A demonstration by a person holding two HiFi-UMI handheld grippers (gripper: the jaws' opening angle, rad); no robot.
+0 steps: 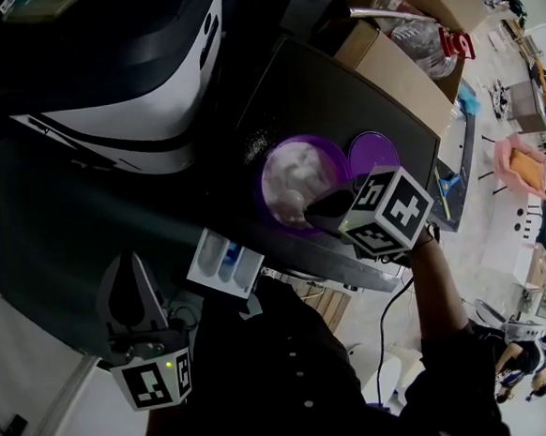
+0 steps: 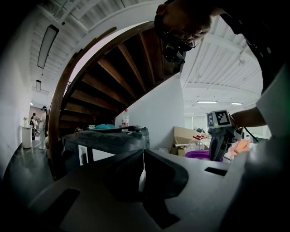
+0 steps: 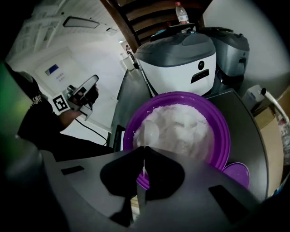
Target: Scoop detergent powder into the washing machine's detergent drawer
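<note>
A purple bowl (image 1: 329,151) (image 3: 217,131) heaped with white detergent powder (image 3: 181,127) stands on the dark tabletop. My right gripper (image 1: 319,209) (image 3: 144,152) tilts down over the bowl's near rim, shut on the thin handle of a translucent white spoon (image 3: 148,132) whose bowl lies on the powder. The white detergent drawer (image 1: 225,260), with blue compartments, stands pulled out below the table's front edge. My left gripper (image 1: 128,271) (image 2: 143,156) is held off to the left of the drawer, jaws shut with nothing seen in them.
A purple lid (image 1: 373,150) (image 3: 238,174) lies right of the bowl. A white and black washing machine (image 1: 130,73) stands behind, on the left. Cardboard boxes (image 1: 402,61) sit beyond the table's far edge. A cable (image 1: 387,326) hangs below the right gripper.
</note>
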